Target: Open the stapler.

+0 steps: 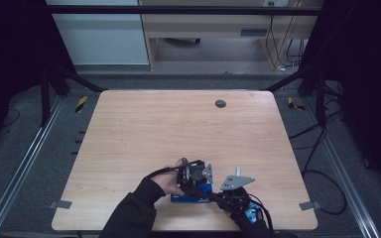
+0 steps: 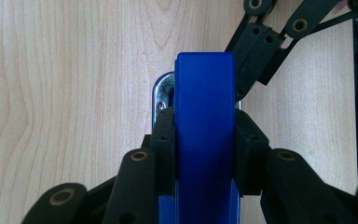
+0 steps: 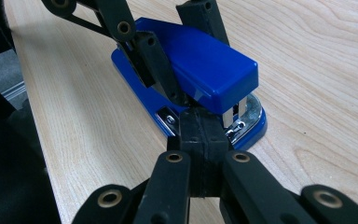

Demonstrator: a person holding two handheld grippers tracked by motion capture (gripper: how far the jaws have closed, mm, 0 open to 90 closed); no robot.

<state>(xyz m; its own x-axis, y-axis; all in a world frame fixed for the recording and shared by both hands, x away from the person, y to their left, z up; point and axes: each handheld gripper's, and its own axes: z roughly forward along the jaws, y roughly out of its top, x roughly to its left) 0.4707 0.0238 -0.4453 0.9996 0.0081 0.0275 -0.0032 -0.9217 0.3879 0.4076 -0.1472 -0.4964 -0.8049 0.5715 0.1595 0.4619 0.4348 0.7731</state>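
Right fingers [image 3: 205,135] pressed together, tips at the stapler's [image 3: 200,65] metal slot; left fingers [image 2: 168,140] clamp its top, at the tabletop's [image 1: 178,124] six o'clock.

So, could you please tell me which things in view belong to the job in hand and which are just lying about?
In the job:
- blue stapler, flat on the table
- left gripper, clamped on the stapler's sides
- right gripper, jaws shut, tips at the stapler's front

Lying about:
- round grey cap in the tabletop
- cables on the floor
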